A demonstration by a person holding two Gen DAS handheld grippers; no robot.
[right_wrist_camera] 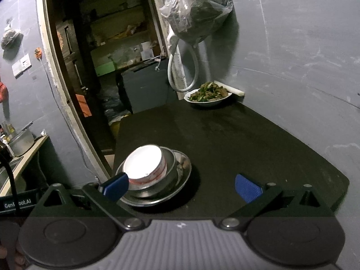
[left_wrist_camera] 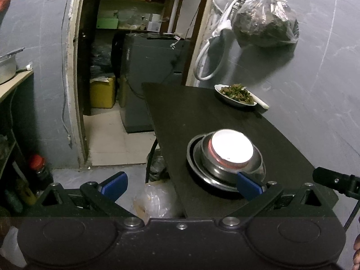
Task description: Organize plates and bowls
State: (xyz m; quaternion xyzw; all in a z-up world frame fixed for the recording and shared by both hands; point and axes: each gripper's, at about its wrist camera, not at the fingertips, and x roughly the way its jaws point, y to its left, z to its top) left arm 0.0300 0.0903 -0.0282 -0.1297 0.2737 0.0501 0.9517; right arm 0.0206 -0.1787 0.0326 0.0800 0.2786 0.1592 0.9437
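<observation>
Both grippers hang wide open and hold nothing, short of a nested stack on the dark table (right_wrist_camera: 236, 135).

Left gripper (left_wrist_camera: 181, 185) has its right blue pad just before the stack's near rim; right gripper (right_wrist_camera: 181, 186) has the stack by its left pad; the white bowl (right_wrist_camera: 145, 164) sits in a steel bowl (right_wrist_camera: 171, 159), on a steel plate (right_wrist_camera: 184, 171); a dish of greens (right_wrist_camera: 208, 94) stands well apart at the far wall-side corner.

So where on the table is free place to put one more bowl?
The widest bare patch of the table lies between the stack near the front left edge and the food plate at the far wall. Right of the stack is also free. The far corner is crowded: plate and a white roll.
</observation>
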